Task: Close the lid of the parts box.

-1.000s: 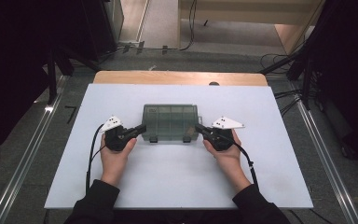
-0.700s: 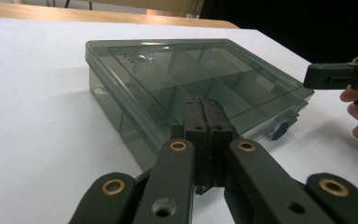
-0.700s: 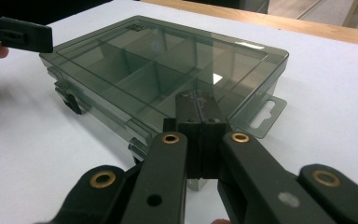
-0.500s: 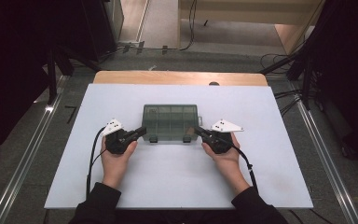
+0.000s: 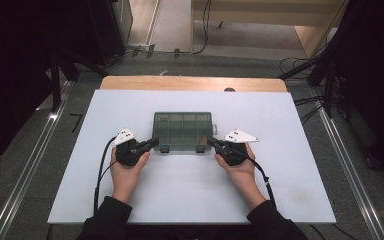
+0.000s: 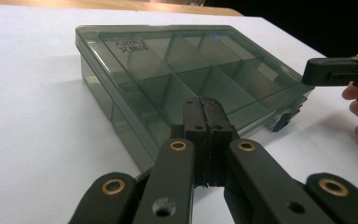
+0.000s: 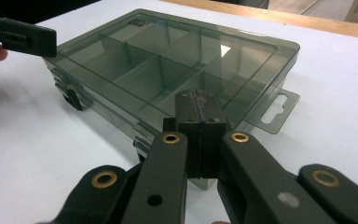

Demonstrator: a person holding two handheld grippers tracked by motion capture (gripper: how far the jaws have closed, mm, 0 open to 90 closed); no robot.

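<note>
Nothing has shifted since the earlier frames: both my hands and the box sit where they were. Item one: smoky translucent compartment box (image 5: pixel 183 131), lid closed, flat on the white table (image 5: pixel 280 165), centred toward its far half. Item two: my left gripper (image 5: pixel 152 143), jaws clenched together on nothing, tips at the box's near left corner. Item three: my right gripper (image 5: pixel 211 142), likewise clenched and empty, tips at the near right corner by the latches (image 7: pixel 72 95).

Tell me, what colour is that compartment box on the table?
The box is see-through smoky grey-green; the right gripper view shows it best.
</note>
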